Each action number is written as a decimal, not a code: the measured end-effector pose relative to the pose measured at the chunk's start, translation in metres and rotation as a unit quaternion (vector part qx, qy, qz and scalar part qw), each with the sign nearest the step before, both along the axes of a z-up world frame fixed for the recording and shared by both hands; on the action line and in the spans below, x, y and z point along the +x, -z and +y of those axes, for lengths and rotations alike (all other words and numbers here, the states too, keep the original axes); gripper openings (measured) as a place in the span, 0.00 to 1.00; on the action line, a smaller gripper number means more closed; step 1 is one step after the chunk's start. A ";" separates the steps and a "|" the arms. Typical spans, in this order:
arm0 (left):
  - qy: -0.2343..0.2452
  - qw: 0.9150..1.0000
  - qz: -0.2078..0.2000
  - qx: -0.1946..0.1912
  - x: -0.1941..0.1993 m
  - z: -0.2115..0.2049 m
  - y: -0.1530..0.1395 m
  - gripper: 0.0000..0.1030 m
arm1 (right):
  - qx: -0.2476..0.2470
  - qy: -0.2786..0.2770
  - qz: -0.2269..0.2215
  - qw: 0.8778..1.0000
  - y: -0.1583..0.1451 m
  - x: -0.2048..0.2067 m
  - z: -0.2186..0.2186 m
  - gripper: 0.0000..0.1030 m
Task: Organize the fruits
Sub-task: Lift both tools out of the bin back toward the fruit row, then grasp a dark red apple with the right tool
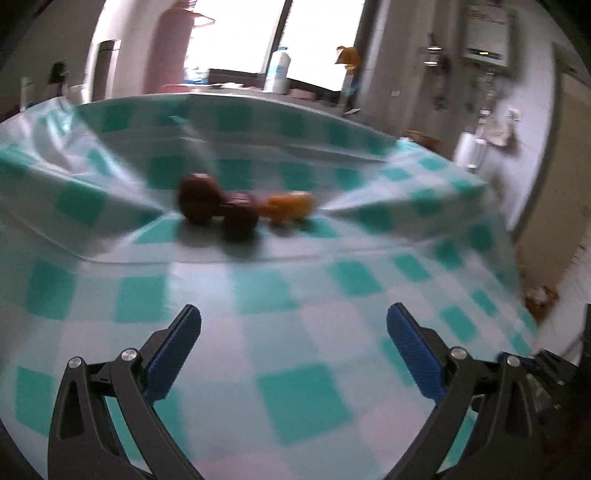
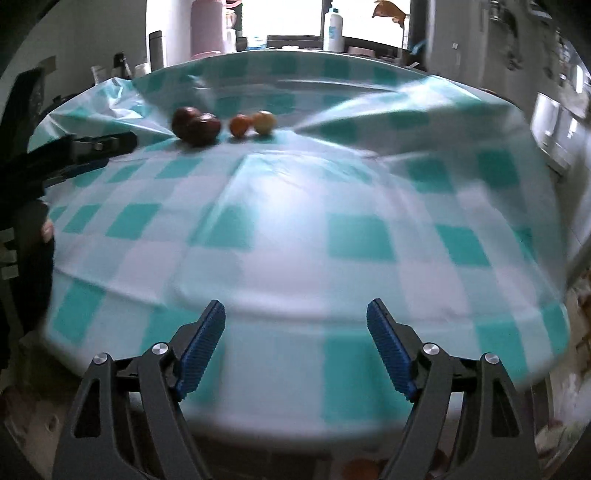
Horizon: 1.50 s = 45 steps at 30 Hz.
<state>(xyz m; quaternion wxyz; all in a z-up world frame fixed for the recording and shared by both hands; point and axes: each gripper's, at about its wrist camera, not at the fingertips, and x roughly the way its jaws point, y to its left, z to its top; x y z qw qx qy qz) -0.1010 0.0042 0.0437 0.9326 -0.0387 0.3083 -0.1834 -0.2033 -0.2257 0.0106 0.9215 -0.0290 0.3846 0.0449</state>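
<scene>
Two dark brown-red fruits (image 1: 199,203) (image 1: 240,218) lie touching on the teal-and-white checked tablecloth (image 1: 295,369), with small orange fruits (image 1: 290,206) just to their right. In the right wrist view the same dark fruits (image 2: 184,120) (image 2: 205,129), an orange fruit (image 2: 239,125) and a paler yellow one (image 2: 264,122) sit in a row at the far side. My left gripper (image 1: 293,325) is open and empty, short of the fruits. My right gripper (image 2: 295,317) is open and empty above the table's near edge. The left gripper (image 2: 92,147) shows at the left.
The cloth (image 2: 332,240) is wrinkled, with raised folds around the fruits. Behind the table stand a white bottle (image 2: 332,31), a pink container (image 1: 170,51) and a dark flask (image 2: 156,48). The table's right edge (image 1: 517,295) drops off to the floor.
</scene>
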 end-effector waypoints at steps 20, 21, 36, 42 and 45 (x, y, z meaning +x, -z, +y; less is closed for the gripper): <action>-0.080 0.992 0.049 0.083 0.125 0.045 0.013 0.98 | 0.000 -0.075 0.006 0.997 -0.009 0.136 0.080 0.84; -0.079 0.992 0.056 0.076 0.127 0.047 0.014 0.98 | -0.005 -0.081 0.009 0.997 -0.008 0.143 0.083 0.84; -0.103 0.987 0.121 0.029 0.143 0.077 0.028 0.98 | -0.046 -0.177 0.001 0.983 -0.018 0.239 0.116 0.84; -0.119 0.982 0.143 0.035 0.149 0.083 0.034 0.98 | -0.078 -0.274 -0.009 0.959 -0.030 0.267 0.139 0.84; -0.139 0.979 0.142 0.041 0.149 0.088 0.033 0.98 | -0.090 -0.319 -0.001 0.944 -0.035 0.285 0.149 0.84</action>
